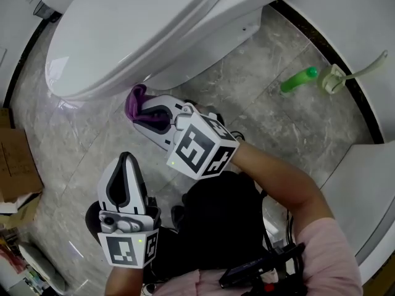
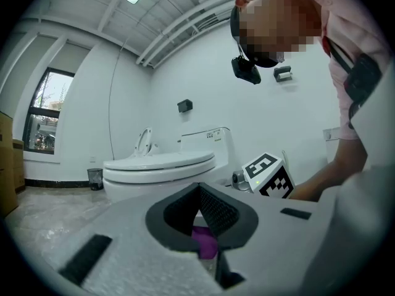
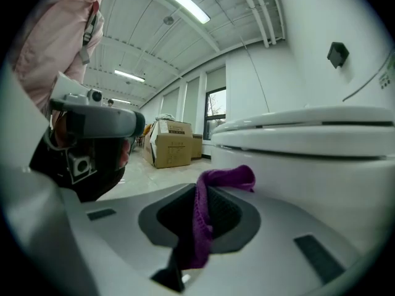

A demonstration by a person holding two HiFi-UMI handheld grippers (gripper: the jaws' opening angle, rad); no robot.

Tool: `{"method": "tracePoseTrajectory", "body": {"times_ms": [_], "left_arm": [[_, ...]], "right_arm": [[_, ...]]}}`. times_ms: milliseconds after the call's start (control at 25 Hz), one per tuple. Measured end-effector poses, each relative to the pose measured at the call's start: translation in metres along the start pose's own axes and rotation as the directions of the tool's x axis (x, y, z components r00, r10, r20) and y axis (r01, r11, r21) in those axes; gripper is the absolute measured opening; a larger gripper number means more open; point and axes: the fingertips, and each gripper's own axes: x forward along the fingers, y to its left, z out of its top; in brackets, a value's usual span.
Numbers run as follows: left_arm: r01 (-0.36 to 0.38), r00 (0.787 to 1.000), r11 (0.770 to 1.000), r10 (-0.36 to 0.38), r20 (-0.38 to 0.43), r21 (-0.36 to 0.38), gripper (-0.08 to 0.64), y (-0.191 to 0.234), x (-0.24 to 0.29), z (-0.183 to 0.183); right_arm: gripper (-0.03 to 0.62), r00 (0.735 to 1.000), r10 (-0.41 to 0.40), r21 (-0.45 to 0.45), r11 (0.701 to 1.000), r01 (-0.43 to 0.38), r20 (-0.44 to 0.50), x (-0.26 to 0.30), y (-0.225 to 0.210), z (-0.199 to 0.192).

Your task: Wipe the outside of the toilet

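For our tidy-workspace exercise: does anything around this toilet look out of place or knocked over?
Yes. A green bottle lies on its side on the floor, away from the toilet, beside a long-handled brush also lying flat. Both look dropped rather than stood upright.

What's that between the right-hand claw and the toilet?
A purple cloth, pinched in the right gripper's shut jaws, its free end close by the toilet bowl. The right gripper view shows it best.

The person wears a pale pink short-sleeved top (image 1: 330, 251) and a black garment on the legs (image 1: 225, 211). The left gripper (image 1: 126, 160) and right gripper (image 1: 145, 108) are white shells with dark grey jaw linings, each carrying a cube of black-and-white square markers.
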Motion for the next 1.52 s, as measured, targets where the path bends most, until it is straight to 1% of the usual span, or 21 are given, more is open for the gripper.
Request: {"method": "tracePoseTrajectory", "body": {"times_ms": [80, 200, 320, 440, 560, 680, 800, 960, 1040, 1240, 1400, 1440, 1520], "left_arm": [[0.024, 1.000, 1.000, -0.024, 0.003, -0.002, 0.008, -0.013, 0.011, -0.001], [0.066, 0.998, 0.998, -0.066, -0.001, -0.003, 0.008, -0.032, 0.028, -0.001], [0.109, 0.994, 0.994, -0.108, -0.006, 0.004, 0.008, -0.053, 0.044, 0.002], [0.153, 0.988, 0.988, -0.153, -0.006, 0.005, 0.008, -0.074, 0.060, 0.003], [0.177, 0.984, 0.984, -0.177, -0.010, -0.003, 0.008, -0.091, 0.074, 0.003], [0.213, 0.977, 0.977, -0.213, -0.012, -0.004, 0.008, -0.103, 0.086, 0.003], [0.229, 0.973, 0.973, -0.229, -0.016, -0.001, 0.008, -0.110, 0.095, 0.004], [0.236, 0.972, 0.972, -0.236, -0.001, -0.015, 0.008, -0.114, 0.107, 0.007], [0.234, 0.972, 0.972, -0.234, -0.015, -0.008, 0.008, -0.112, 0.108, 0.004], [0.222, 0.974, 0.975, -0.222, -0.050, 0.004, 0.008, -0.106, 0.110, -0.005], [0.212, 0.975, 0.977, -0.210, -0.077, 0.017, 0.008, -0.098, 0.109, -0.010], [0.206, 0.976, 0.978, -0.204, -0.080, 0.017, 0.008, -0.096, 0.110, -0.010], [0.195, 0.978, 0.981, -0.194, -0.079, 0.009, 0.008, -0.093, 0.111, -0.010]], "right_arm": [[0.060, 0.999, -0.035, 0.004, 0.999, 0.035, -0.025, -0.018, -0.011, -0.017], [0.059, 0.991, -0.116, 0.033, 0.992, 0.118, -0.064, -0.050, -0.038, -0.045], [0.060, 0.970, -0.219, 0.059, 0.972, 0.226, -0.108, -0.086, -0.073, -0.075], [0.060, 0.928, -0.341, 0.071, 0.932, 0.354, -0.149, -0.124, -0.113, -0.100], [0.060, 0.884, -0.434, 0.071, 0.890, 0.451, -0.173, -0.156, -0.152, -0.116], [0.060, 0.840, -0.504, 0.065, 0.848, 0.525, -0.201, -0.180, -0.187, -0.135], [0.060, 0.794, -0.565, 0.076, 0.802, 0.592, -0.226, -0.198, -0.221, -0.157], [0.060, 0.718, -0.654, 0.038, 0.733, 0.679, -0.238, -0.216, -0.266, -0.172], [0.060, 0.685, -0.685, 0.037, 0.700, 0.713, -0.247, -0.220, -0.285, -0.181], [0.060, 0.637, -0.730, 0.111, 0.632, 0.767, -0.247, -0.218, -0.326, -0.200], [0.060, 0.592, -0.761, 0.129, 0.581, 0.804, -0.264, -0.218, -0.355, -0.212], [0.060, 0.584, -0.765, 0.131, 0.572, 0.810, -0.271, -0.217, -0.361, -0.216], [0.060, 0.578, -0.765, 0.132, 0.566, 0.814, -0.283, -0.213, -0.373, -0.223]]}}
